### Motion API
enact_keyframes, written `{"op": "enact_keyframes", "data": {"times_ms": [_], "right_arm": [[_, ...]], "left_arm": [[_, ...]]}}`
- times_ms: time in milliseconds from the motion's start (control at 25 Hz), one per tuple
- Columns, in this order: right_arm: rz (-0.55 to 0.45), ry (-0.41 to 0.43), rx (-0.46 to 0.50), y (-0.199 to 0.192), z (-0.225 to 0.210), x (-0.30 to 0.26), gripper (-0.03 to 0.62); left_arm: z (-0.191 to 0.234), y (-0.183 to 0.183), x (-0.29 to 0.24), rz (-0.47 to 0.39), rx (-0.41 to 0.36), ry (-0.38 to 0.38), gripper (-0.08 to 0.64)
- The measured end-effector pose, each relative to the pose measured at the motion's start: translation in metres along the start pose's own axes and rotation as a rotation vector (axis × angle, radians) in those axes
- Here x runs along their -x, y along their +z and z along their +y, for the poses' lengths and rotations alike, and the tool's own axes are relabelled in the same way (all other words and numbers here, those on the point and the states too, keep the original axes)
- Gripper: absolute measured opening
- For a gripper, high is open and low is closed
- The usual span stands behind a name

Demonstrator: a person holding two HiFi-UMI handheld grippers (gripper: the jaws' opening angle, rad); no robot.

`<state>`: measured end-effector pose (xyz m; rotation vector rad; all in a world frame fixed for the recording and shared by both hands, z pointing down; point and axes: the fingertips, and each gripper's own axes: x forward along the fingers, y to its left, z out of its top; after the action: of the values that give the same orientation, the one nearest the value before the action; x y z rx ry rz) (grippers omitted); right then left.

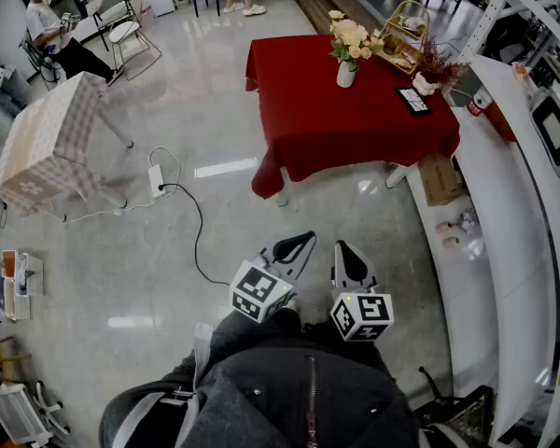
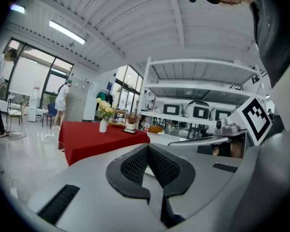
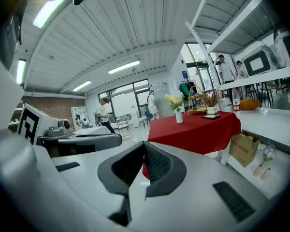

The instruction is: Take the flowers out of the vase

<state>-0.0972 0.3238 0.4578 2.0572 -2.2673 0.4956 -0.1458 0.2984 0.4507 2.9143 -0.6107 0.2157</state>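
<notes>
Pale yellow flowers (image 1: 352,39) stand in a small white vase (image 1: 345,74) on a table under a red cloth (image 1: 336,119), far ahead of me. The vase also shows small in the left gripper view (image 2: 103,125) and in the right gripper view (image 3: 179,116). My left gripper (image 1: 305,239) and right gripper (image 1: 343,247) are held close to my body, side by side, well short of the table. Both are shut with nothing between the jaws. The left gripper (image 2: 147,148) and the right gripper (image 3: 143,145) show their pads meeting at the tips.
A long white counter (image 1: 490,241) runs along the right. A cardboard box (image 1: 441,177) lies beside the red table. A power strip and black cable (image 1: 181,208) cross the floor. A checked-cloth table (image 1: 45,140) stands at left. A basket (image 1: 403,35) and dried plant (image 1: 437,67) share the red table.
</notes>
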Motion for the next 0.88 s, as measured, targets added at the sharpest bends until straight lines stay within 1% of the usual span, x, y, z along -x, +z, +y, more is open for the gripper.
{"op": "enact_keyframes", "data": {"times_ms": [240, 480, 560, 720, 880], "right_arm": [[-0.001, -0.022, -0.013, -0.002, 0.002, -0.003, 0.011], [0.0, -0.022, 0.002, -0.006, 0.0, -0.001, 0.011], [0.002, -0.024, -0.009, -0.006, -0.006, -0.005, 0.011], [0.012, -0.004, -0.016, -0.004, -0.014, -0.022, 0.011], [0.012, 0.007, -0.007, 0.006, -0.028, -0.049, 0.011]], "left_arm": [[-0.003, 0.002, 0.0, 0.005, -0.007, -0.032, -0.002], [-0.002, -0.003, 0.002, 0.018, -0.01, -0.031, -0.002], [-0.001, -0.005, -0.003, 0.026, -0.005, -0.027, -0.002], [0.009, -0.006, -0.017, 0.029, 0.021, -0.009, -0.002], [0.027, -0.003, -0.038, 0.032, 0.079, 0.002, -0.002]]}}
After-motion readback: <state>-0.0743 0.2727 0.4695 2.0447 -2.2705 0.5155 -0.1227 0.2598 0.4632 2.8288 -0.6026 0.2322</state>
